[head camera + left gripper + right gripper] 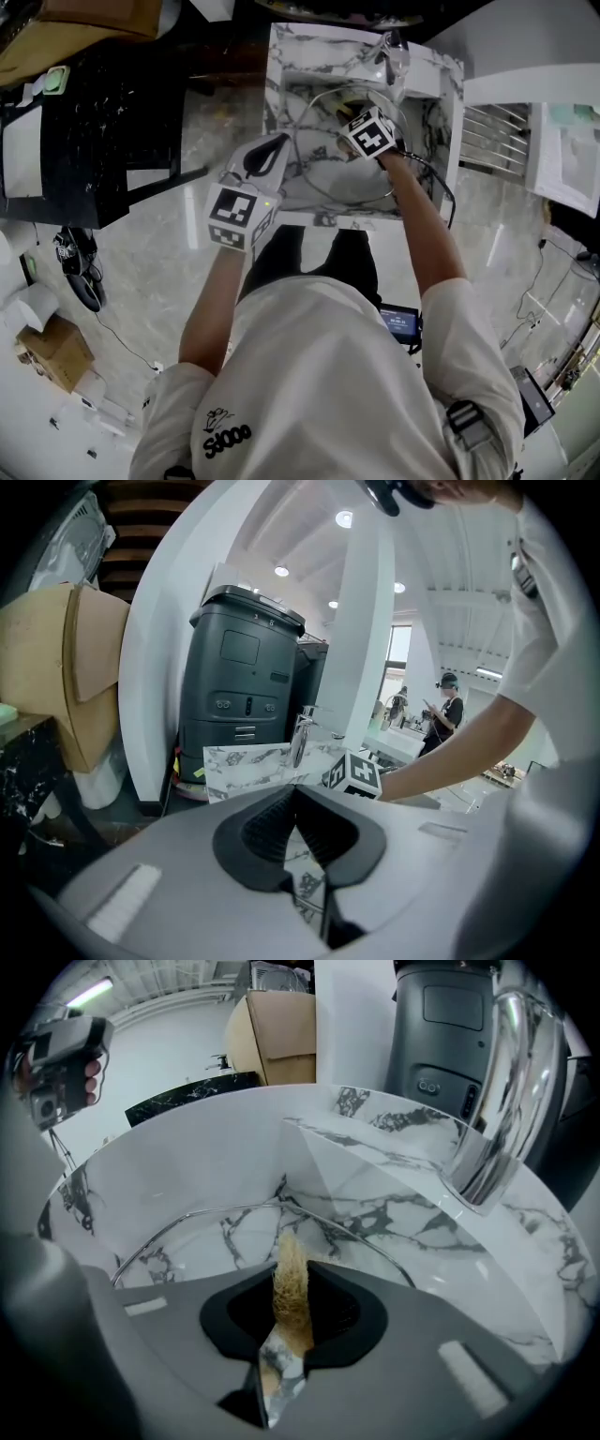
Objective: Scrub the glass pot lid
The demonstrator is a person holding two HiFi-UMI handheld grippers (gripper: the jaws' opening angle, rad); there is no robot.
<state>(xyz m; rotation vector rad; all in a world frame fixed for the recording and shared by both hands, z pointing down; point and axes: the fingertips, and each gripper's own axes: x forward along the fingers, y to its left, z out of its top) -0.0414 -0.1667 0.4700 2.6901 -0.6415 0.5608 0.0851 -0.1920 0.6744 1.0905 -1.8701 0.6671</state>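
The lid [323, 167] is lying in the sink [281, 52] at the upper centre of the head view. It is sitting directly ahead of and just below the right tool [292, 1269], its metal rim arcing across the middle of the right gripper view. That tool is clamping a tan scrubber [291, 1260], whose long axis is running out along the jaws toward the glass; whether it is touching the glass cannot be told. The right arm is reaching out nearly straight over the basin, below the faucet [497, 1101], so it is the nearer one to the glass face. The left tool [295, 799] is sitting at the lid's left rim with its jaws narrow, apparently pinching the edge. Its forearm is bending and angling up and right.
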